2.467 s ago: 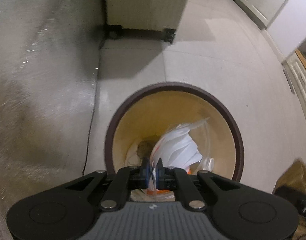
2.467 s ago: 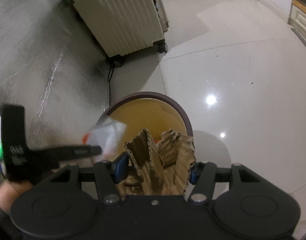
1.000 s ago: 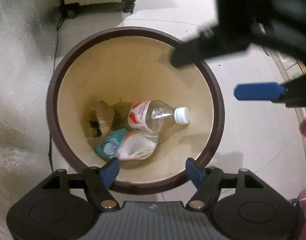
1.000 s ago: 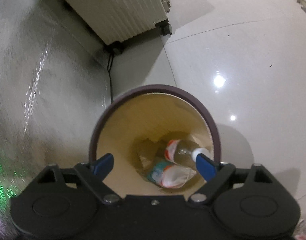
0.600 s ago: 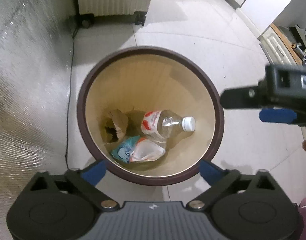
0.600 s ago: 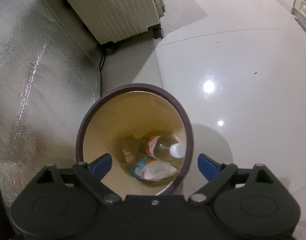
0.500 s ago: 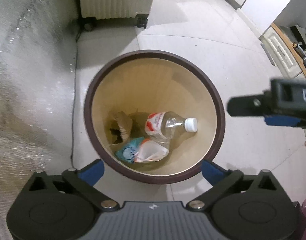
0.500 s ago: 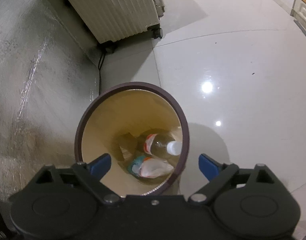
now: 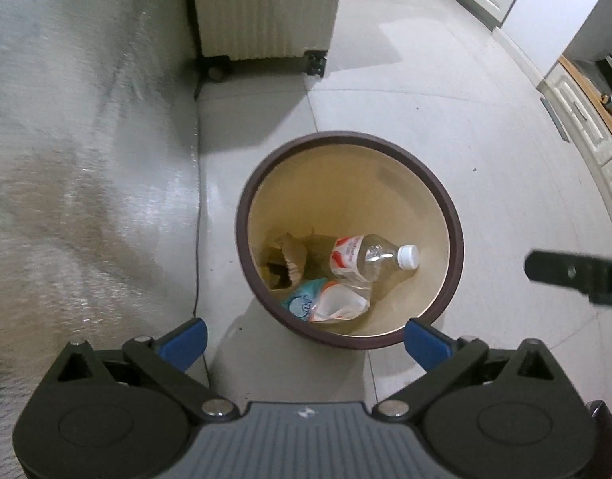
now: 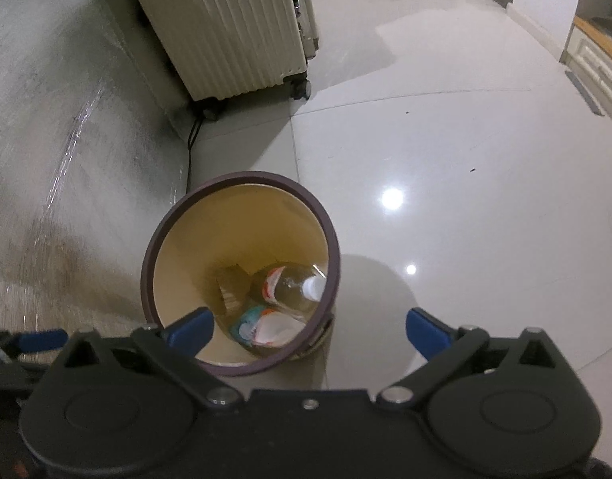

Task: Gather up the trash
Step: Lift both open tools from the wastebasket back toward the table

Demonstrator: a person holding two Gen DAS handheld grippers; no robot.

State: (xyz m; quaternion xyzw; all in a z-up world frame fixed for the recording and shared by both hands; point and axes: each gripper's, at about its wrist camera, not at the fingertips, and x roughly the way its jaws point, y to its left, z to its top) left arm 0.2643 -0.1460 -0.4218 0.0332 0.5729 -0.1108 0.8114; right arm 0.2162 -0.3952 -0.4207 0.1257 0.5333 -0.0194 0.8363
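Glossy tiled floor (image 10: 446,151), clear plastic bottle (image 9: 370,257), crumpled brown cardboard (image 9: 292,257), smooth matt bin (image 9: 346,183), ribbed hard-shell suitcase (image 10: 226,28)

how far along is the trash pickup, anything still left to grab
Done: the plastic bottle, crumpled cardboard and plastic wrapper lie at the bottom of the bin. In hand: nothing; the left tongs and right tongs are open and empty above it. Left: no loose trash shows on the floor in view.

One bin (image 9: 453,235), one bottle (image 9: 366,257), one cardboard scrap (image 9: 292,257), one wrapper (image 9: 330,303), one suitcase (image 9: 266,8)
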